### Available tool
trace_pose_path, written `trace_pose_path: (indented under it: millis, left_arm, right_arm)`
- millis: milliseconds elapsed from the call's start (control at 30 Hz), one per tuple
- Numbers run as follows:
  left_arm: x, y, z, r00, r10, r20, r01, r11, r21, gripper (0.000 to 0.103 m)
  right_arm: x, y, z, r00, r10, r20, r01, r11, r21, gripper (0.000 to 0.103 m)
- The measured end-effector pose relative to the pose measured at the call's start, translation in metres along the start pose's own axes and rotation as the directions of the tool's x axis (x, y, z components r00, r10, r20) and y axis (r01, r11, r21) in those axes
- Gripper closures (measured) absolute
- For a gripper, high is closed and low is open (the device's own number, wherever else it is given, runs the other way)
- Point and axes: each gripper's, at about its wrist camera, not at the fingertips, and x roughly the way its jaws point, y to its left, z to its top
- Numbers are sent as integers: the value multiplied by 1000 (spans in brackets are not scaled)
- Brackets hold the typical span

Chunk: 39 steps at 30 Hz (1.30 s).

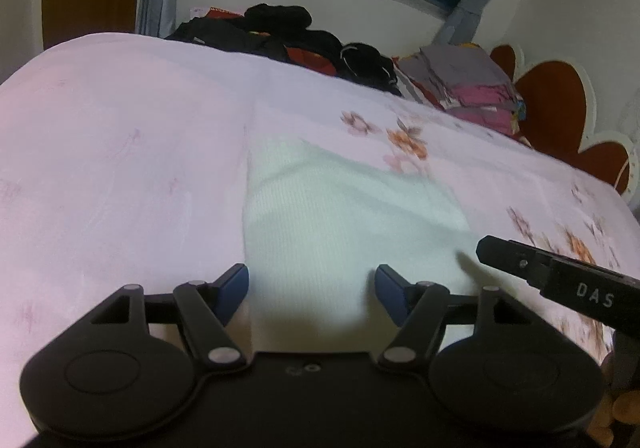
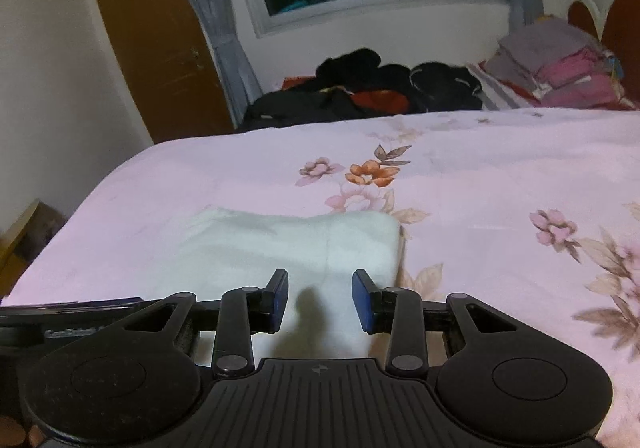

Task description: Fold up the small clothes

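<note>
We see our left gripper (image 1: 312,290) spread wide and our right gripper (image 2: 320,302) parted more narrowly, both empty above the near edge of the white knitted garment (image 1: 340,216), which lies folded on the floral bedsheet (image 2: 480,176).
</note>
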Motion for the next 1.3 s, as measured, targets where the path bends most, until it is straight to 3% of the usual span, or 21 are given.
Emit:
trace_pose_path:
  millis: [167, 300, 367, 500, 633, 733, 867, 1000, 1133, 1300]
  left_arm:
    - [-4, -6, -20, 999, 16, -41, -16, 1000, 16, 34]
    - [4, -6, -29, 997, 10, -72, -9, 1000, 16, 31]
    - [2, -8, -31, 997, 15, -72, -12, 999, 39, 31]
    - [-14, -8, -40, 996, 4, -85, 0, 999, 51, 33]
    - [-26, -7, -58, 996, -10, -91, 15, 998, 61, 33]
    - [-28, -12, -69, 998, 2, -70, 6, 994, 107, 31]
    - [-35, -15, -70, 997, 17, -81, -9, 995, 99, 31]
    - [-40, -19, -70, 995, 46, -87, -38, 995, 93, 20]
    - [-51, -22, -73, 992, 82, -94, -76, 995, 58, 15]
    - [-95, -34, -77, 988, 147, -53, -145, 989, 38, 2]
  right_arm:
    - [-16, 8, -29, 997, -70, -13, 69, 996, -55, 67]
    - [3, -8, -47, 988, -123, -95, 124, 992, 4, 67]
    - [6, -14, -48, 989, -109, -102, 114, 992, 49, 66]
    - [-7, -10, -48, 985, -138, -99, 142, 989, 34, 67]
    - [-36, -1, -61, 993, -78, -87, 82, 996, 40, 67]
    - [-38, 1, -83, 983, -125, -137, 124, 992, -16, 67]
    - [-42, -6, -92, 981, -137, -136, 137, 991, -9, 66]
    - [-42, -5, -98, 980, -151, -127, 148, 988, -35, 66]
    - [-41, -5, -93, 979, -142, -147, 138, 990, -39, 66]
    - [-84, -4, -87, 991, -84, -105, 86, 996, 22, 64]
